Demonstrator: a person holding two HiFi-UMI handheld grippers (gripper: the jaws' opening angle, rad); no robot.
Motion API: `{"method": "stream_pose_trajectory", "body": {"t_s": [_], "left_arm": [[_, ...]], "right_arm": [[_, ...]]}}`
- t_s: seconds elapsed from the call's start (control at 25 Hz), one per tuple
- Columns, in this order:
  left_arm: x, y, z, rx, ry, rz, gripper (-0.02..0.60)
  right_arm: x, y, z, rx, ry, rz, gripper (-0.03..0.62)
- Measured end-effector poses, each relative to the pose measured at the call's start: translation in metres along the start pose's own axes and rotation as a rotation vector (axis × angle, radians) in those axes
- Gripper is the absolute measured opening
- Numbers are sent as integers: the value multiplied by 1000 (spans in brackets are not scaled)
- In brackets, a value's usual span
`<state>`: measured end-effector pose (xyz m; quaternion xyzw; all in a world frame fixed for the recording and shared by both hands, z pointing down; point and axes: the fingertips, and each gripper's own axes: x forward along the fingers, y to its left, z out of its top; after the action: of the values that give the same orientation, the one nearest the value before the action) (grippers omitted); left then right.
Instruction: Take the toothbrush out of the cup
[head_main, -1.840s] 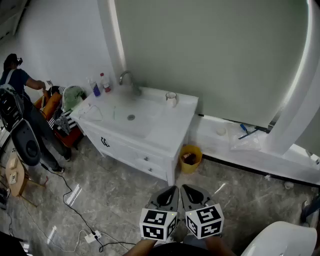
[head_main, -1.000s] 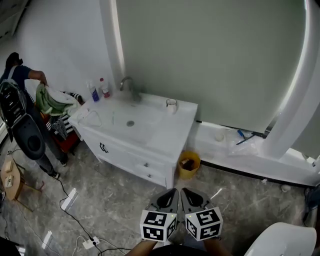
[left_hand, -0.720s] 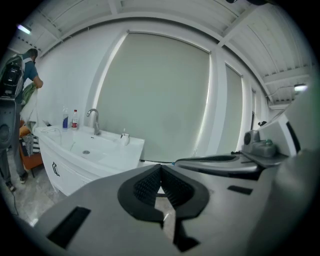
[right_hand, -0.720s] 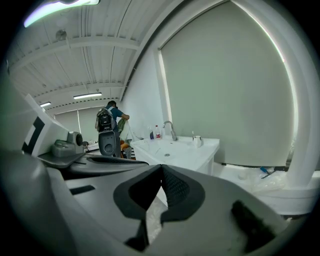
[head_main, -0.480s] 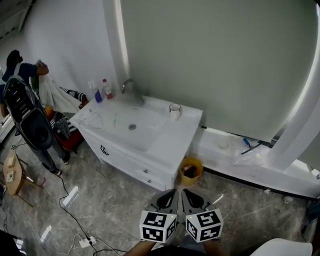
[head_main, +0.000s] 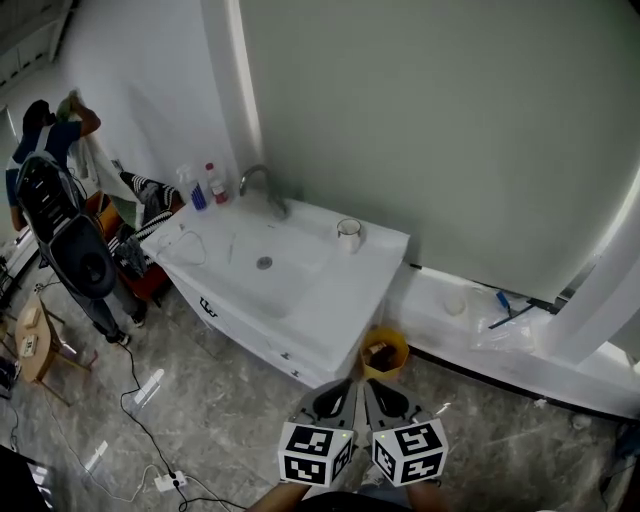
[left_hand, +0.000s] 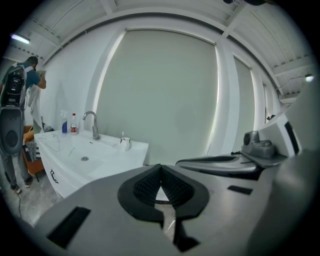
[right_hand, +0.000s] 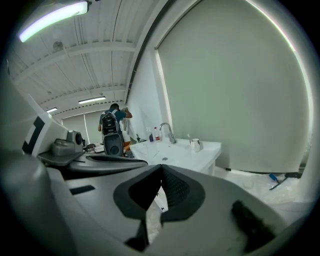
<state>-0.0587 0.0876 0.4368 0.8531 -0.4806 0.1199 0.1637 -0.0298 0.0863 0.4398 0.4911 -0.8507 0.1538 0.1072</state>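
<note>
Jaws of both the left gripper (head_main: 338, 392) and the right gripper (head_main: 378, 392) are pressed together on nothing, the 2 side by side, well apart from the vanity (head_main: 330, 290). Near its back right corner stands the cup (head_main: 348, 234). The toothbrush (right_hand: 188, 136) rises from it roughly upright, too small to tell which end is up.

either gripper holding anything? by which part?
Nothing is held. The left gripper and right gripper both have jaws shut on nothing. The cup stands on the sink counter, well away from both.
</note>
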Motion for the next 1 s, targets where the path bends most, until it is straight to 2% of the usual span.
{"method": "stream_pose_trajectory", "body": {"t_s": [0.32, 0.64, 1.0], "left_arm": [[47, -3, 12, 6, 27, 46, 9], [89, -11, 23, 4, 32, 70, 9], [106, -9, 27, -15, 34, 91, 9]], "right_arm": [[25, -42, 6, 25, 11, 57, 11], [36, -84, 15, 31, 9, 76, 11], [46, -101, 18, 21, 20, 87, 11]]}}
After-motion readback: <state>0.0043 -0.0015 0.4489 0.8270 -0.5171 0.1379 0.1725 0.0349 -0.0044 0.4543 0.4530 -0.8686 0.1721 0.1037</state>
